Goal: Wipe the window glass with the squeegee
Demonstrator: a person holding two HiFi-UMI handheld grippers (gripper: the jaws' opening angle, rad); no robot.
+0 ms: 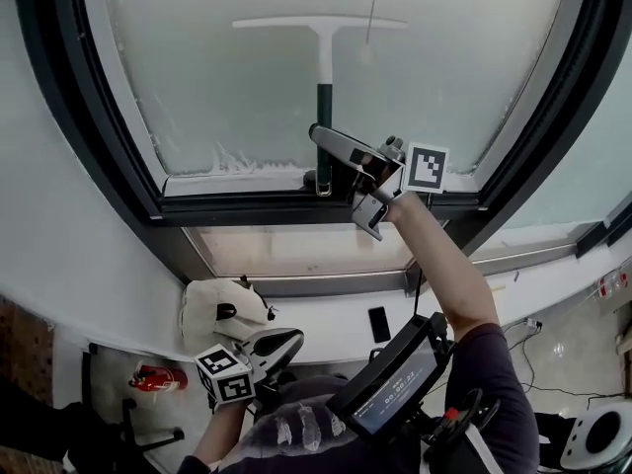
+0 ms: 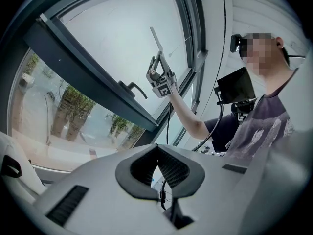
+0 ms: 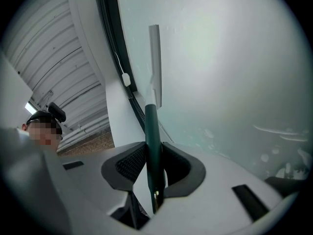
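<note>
A squeegee stands upright against the window glass (image 1: 227, 87): its white blade (image 1: 321, 25) lies across the top and its dark green handle (image 1: 324, 117) points down. My right gripper (image 1: 329, 156) is shut on the handle's lower end, just above the frame's bottom rail. In the right gripper view the handle (image 3: 151, 131) runs between the pads of the right gripper (image 3: 154, 168) and the blade (image 3: 154, 58) lies against the pane. My left gripper (image 1: 281, 344) hangs low by my body, shut and empty. In its own view the left gripper (image 2: 157, 166) faces the raised right gripper (image 2: 159, 77).
A dark window frame (image 1: 99, 136) rings the pane, with foam streaks (image 1: 232, 158) along its bottom edge. A thin cord (image 1: 372, 8) hangs over the glass. A window handle (image 2: 133, 88) sticks out. Below lie a white plush toy (image 1: 222, 312), a phone (image 1: 379, 324) and a red extinguisher (image 1: 158, 376).
</note>
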